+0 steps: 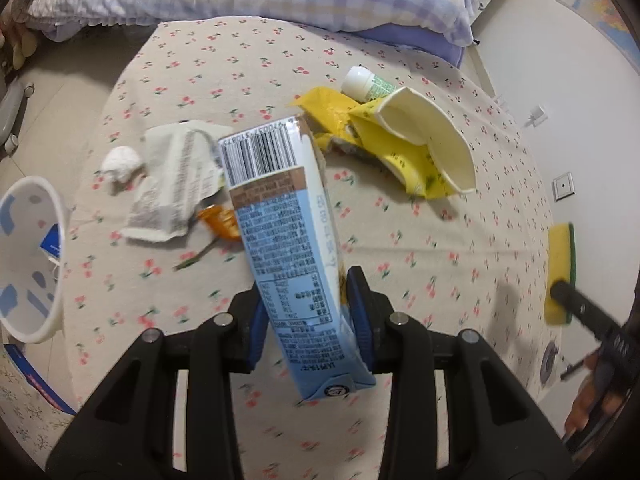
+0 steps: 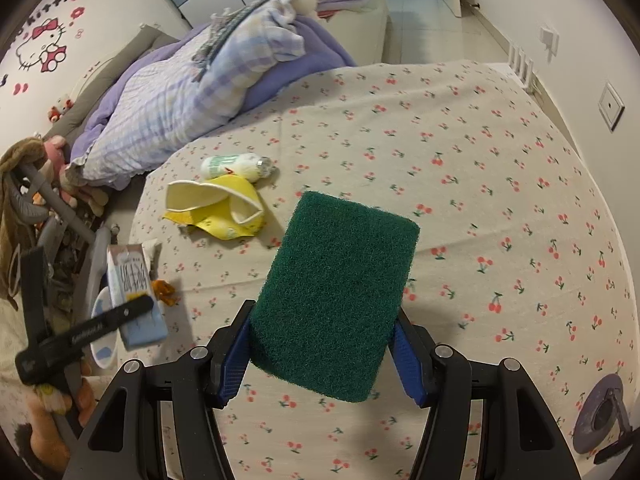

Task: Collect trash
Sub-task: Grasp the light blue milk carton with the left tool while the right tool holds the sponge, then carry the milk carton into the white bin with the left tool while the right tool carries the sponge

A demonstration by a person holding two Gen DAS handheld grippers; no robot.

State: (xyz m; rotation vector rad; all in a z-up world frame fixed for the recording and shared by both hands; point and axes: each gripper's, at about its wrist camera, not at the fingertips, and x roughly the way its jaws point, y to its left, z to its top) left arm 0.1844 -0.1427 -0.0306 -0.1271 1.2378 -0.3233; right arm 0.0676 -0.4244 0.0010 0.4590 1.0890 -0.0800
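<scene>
A white plastic bin [image 1: 30, 256] sits at the left edge of the cherry-print table [image 1: 400, 248], with what looks like blue-and-white packaging already inside it. To the right of the bin, still on the cloth, lie a crumpled white tissue [image 1: 120, 162], a torn white wrapper [image 1: 172, 184] and a small orange candy wrapper [image 1: 220, 220] just beside it. Right of those, the left hand-held gripper [image 1: 306, 320] clamps a light-blue milk carton [image 1: 280, 216] clear of the cloth, barcode end pointing away, its pads pressing both sides. Farther right of the carton lies a flattened yellow paper cup [image 1: 412, 140], touching a small white bottle [image 1: 366, 84] behind it. Farthest from the bin, the right hand-held gripper [image 2: 322, 344] grips a green-and-yellow scouring sponge [image 2: 336, 292] by its sides above bare cloth. By this view the collection is partly done: the carton appears bound for the bin, while the tissue, both wrappers, cup and bottle remain to be picked up.
</scene>
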